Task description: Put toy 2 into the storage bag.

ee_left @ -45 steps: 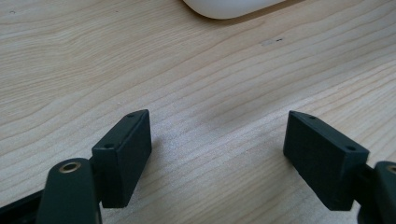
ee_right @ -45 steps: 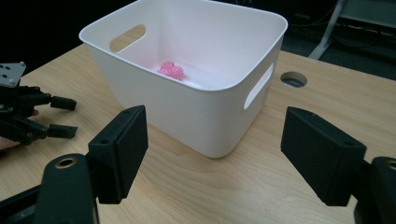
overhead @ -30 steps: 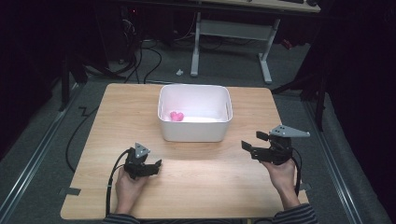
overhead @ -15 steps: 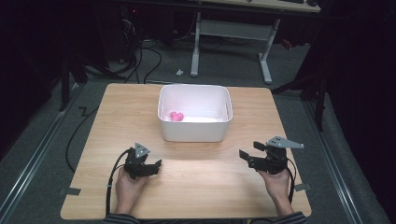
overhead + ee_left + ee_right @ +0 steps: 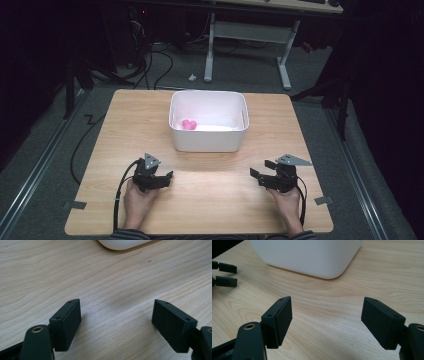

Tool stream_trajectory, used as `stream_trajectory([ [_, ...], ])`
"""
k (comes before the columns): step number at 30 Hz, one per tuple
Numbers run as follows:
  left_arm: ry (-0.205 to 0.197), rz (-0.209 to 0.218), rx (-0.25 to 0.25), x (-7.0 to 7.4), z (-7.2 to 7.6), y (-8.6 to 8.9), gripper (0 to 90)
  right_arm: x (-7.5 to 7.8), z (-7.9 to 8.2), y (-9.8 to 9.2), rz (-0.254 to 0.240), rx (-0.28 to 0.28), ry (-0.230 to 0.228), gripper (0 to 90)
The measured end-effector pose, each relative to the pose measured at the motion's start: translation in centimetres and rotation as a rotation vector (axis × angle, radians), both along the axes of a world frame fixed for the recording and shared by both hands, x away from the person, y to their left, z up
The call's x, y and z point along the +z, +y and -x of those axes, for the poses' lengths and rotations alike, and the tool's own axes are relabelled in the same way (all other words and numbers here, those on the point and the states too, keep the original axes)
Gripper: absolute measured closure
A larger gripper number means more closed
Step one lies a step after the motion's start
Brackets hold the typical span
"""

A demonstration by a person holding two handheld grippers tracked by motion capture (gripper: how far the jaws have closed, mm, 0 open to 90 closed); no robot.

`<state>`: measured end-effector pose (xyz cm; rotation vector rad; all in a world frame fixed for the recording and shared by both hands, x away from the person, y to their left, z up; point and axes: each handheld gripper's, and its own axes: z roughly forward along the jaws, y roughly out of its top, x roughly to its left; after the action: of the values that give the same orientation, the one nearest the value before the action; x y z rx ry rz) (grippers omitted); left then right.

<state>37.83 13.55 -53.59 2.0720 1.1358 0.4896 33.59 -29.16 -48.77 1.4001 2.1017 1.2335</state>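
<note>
White bin [image 5: 208, 142] sits on the table [image 5: 100, 150], toward the far middle, upright, open top. Inside it: one pink thing [image 5: 189, 124], small and lumpy, lying on the bin floor against the left wall, near the front-left corner. Shape too small to name. Rest of the bin floor is bare white. Bin has rounded corners and a plain rim.

Left gripper [image 5: 165, 178] rests low over the near left part of the table, held by the left hand [image 5: 137, 200]. Jaws apart, nothing between them, bare wood below in the left gripper view. Its own view shows a rounded bottom corner of the bin [image 5: 125, 243] at the top edge, well apart from the jaws. Cable [image 5: 119, 195] loops off to the left of the hand.

Right gripper [image 5: 259, 173] rests over the near right part of the table, held by the right hand [image 5: 286, 207], grey plate [image 5: 293, 160] on top. Jaws wide apart, empty, pointing left toward the table middle. Right gripper view has the bin [image 5: 312, 255] ahead across the top, one rounded corner facing the jaws, not touching. Left gripper [image 5: 224, 275] shows far off at the left edge of that view, jaws apart.

Both grippers are in front of the bin, one each side, well apart from each other and from the pink thing. Neither touches the bin.
</note>
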Motion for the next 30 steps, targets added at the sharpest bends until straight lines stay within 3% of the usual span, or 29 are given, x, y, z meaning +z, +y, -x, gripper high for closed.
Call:
stream_trajectory([
  [17,0.000,0.000,-0.001,0.0,0.0,0.0,23.8,-3.3,-0.4,1.0,0.060,-0.014,0.064,25.7],
  [22,0.000,0.000,-0.001,0.0,0.0,0.0,23.8,-3.9,-0.6,1.3,0.121,-0.019,0.065,25.2],
  [30,0.000,0.000,-0.001,0.0,0.0,0.0,23.8,-4.3,-0.6,1.8,0.177,-0.027,0.064,24.9],
])
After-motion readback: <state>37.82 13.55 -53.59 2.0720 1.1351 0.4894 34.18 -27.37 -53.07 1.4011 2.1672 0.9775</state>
